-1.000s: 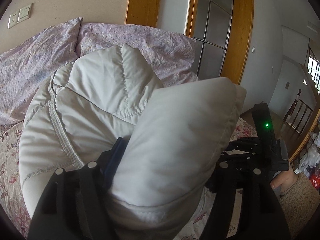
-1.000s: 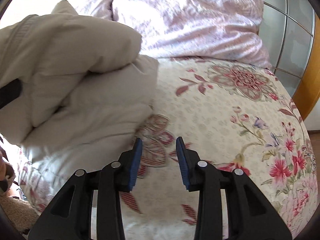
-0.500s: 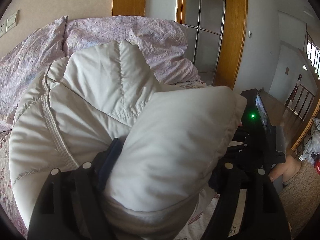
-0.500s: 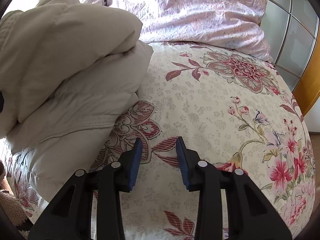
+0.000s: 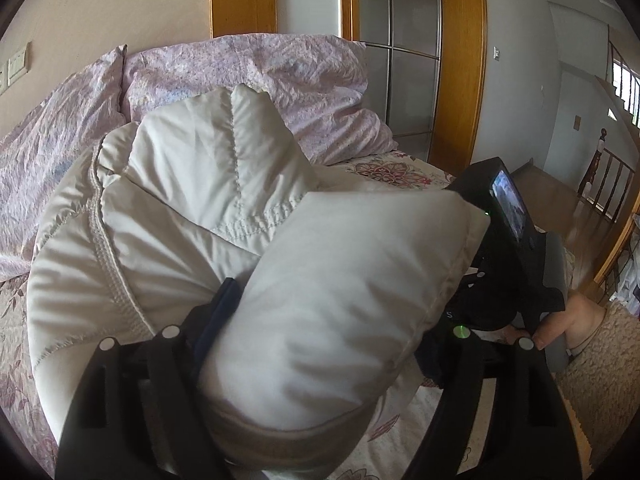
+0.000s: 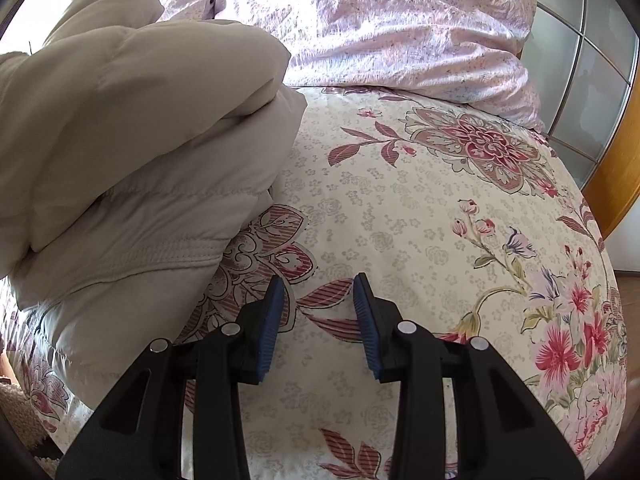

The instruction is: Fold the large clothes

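A puffy cream padded jacket lies bundled on the bed. In the left wrist view a thick folded part of it fills the gap of my left gripper. The jaws are opening, and the blue left pad still touches the fabric; the right pad is hidden behind the fold. In the right wrist view the same jacket sits at the left. My right gripper hovers open over the floral sheet, beside the jacket's hem, with nothing between its pads.
Crumpled pink bedding lies along the head of the bed. A glass door in a wooden frame stands behind it. The person's hand holds the right gripper's black body at the bed's edge.
My left gripper's jaws have spread wider around the jacket fold, and that view has swung towards the door. The jacket bundle has drawn slightly left in the right wrist view. The right gripper has stayed put.
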### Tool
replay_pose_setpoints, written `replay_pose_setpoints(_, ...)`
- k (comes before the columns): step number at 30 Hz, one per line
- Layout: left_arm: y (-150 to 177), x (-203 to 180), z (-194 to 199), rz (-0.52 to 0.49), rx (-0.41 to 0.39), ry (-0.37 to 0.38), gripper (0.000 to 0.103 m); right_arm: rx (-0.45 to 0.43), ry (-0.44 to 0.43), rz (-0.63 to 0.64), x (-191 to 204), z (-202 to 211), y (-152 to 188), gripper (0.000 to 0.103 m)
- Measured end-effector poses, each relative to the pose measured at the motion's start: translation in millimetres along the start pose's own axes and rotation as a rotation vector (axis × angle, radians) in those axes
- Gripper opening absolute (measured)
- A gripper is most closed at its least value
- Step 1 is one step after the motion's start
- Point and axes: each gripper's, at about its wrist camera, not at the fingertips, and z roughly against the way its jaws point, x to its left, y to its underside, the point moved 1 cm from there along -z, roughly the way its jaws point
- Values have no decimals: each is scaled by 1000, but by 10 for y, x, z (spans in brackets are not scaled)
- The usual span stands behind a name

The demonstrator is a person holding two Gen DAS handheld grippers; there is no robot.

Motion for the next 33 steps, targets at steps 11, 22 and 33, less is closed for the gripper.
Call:
replay_pose_setpoints(11, -35, -392, 504, -102, -65, 70, 93, 1, -3, -6, -5, -11, -6, 40)
replay_pose_setpoints(22, -258, -237, 1270, -79, -242, 60, 95, 2, -5, -11, -1, -10, -4, 40)
replay_pose_setpoints(33, -383, 882, 1114, 172, -208, -306, 94, 2, -2, -11, 2, -14, -9, 40)
